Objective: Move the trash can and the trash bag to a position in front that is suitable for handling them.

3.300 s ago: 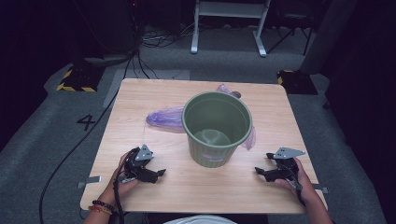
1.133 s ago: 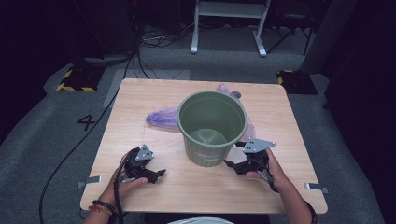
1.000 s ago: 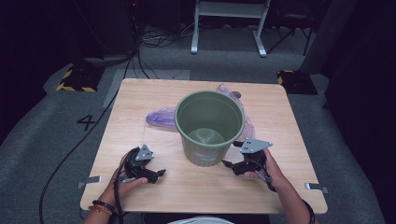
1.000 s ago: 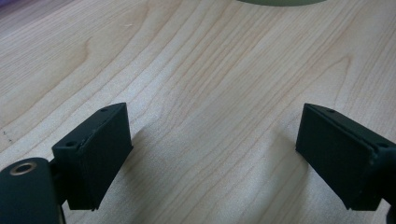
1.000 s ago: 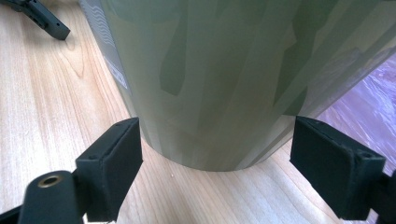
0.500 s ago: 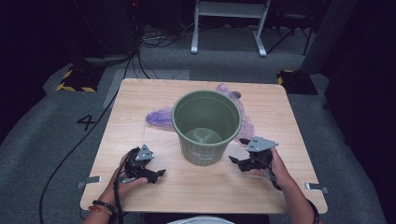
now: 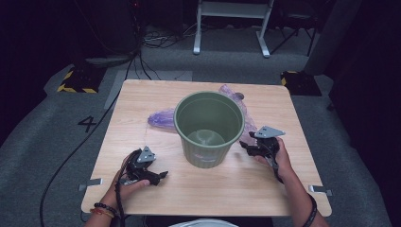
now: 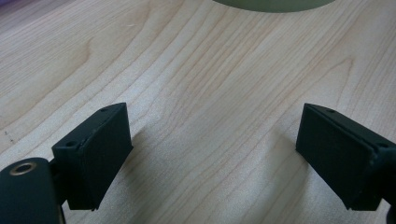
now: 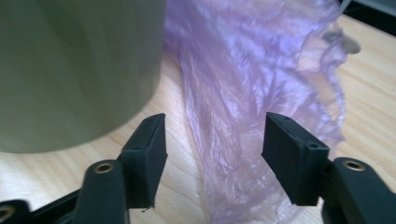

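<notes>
On the left we have the most room: bare wooden table (image 7: pixel 142 118) runs from the left edge to the bin, and the near strip along our side is free too. Our left gripper (image 7: pixel 158 176) rests near the front-left corner, well apart from the bin; in the left gripper view its jaws stand wide over bare wood, holding nothing.

In the middle stands the green bin (image 7: pixel 209 127), upright, and we see nothing inside it. The purple plastic bag (image 7: pixel 161 118) lies flat on the table under and behind the bin, showing at its left and again at its right.

To the right, our right gripper (image 7: pixel 244 144) sits just beside the bin's wall. Its jaws have just been closing and stand partly apart, with a fold of the bag (image 9: pixel 243 102) between them; the pads do not yet press on it. Beyond, open wood reaches the right edge.
</notes>
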